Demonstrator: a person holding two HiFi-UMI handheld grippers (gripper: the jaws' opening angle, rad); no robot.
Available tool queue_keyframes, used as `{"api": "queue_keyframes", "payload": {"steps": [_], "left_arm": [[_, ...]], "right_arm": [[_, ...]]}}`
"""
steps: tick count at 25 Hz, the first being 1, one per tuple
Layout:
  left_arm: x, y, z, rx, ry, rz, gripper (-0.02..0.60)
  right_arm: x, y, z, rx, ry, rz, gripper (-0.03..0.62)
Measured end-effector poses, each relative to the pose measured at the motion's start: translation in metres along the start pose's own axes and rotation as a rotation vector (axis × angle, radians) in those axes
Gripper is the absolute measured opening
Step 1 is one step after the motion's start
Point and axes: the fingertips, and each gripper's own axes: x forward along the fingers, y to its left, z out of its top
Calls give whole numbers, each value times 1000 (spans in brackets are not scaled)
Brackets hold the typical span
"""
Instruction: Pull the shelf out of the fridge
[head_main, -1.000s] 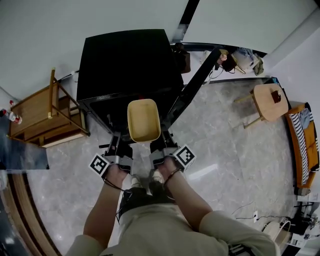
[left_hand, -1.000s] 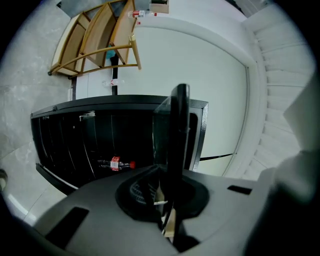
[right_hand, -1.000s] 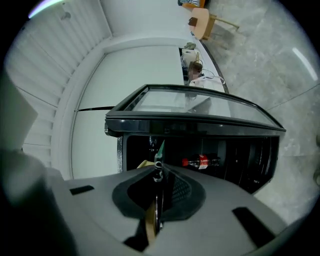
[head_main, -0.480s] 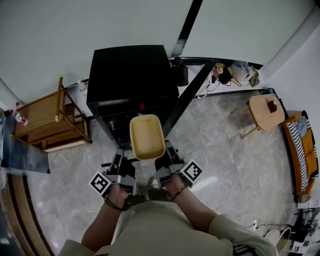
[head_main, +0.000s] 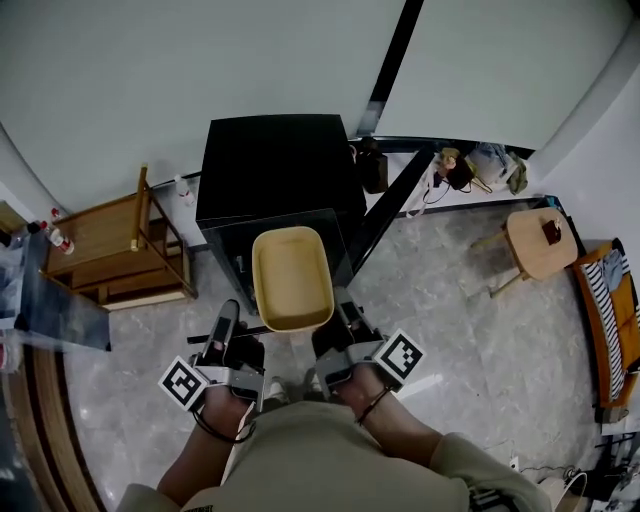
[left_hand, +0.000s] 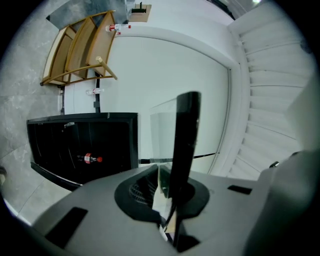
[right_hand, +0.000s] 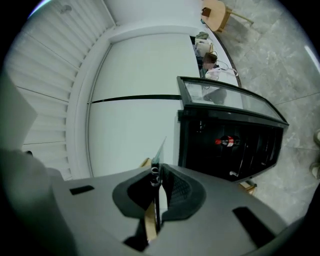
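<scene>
Left tool (head_main: 226, 322) and right tool (head_main: 347, 315) each pinch the shelf's (head_main: 292, 276) near edge, one per side, likely to hold it level; the shelf hangs clear, just near of the fridge (head_main: 275, 165).

L gripper (left_hand: 167, 199) jaws clamped on glass shelf (left_hand: 162, 135) w/ black edge; black fridge (left_hand: 60, 140) at left, red bottle (left_hand: 92, 159) inside; wooden rack (left_hand: 80, 47) up top.

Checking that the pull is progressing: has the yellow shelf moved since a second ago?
Yes. The shelf has come out toward the person: its far edge, earlier level with the front edge of the fridge top, now sits clear below it.
</scene>
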Motion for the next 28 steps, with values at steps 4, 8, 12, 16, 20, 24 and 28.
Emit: {"api": "queue_keyframes", "payload": {"steps": [4,8,12,16,20,24,28], "left_arm": [[18,-45,11,26,-2,-48,15],[42,-87,18,46,-20,-87,15],[57,-116,19,51,-35,-115,15],[69,-137,26,63,-32,-133,15],[85,-151,29,82,-20,-143,15],[85,-139,26,84,-6,-140,15],[75,-111,22,76,2,-98,15]], "right_arm": [[15,47,4,-14,3,72,5],[30,89,15,-12,5,132,5],[42,122,25,-25,16,173,5],[52,144,27,-29,20,199,5],[61,150,33,8,9,188,5],[60,137,34,12,10,175,5],[52,109,31,11,20,133,5]]}}
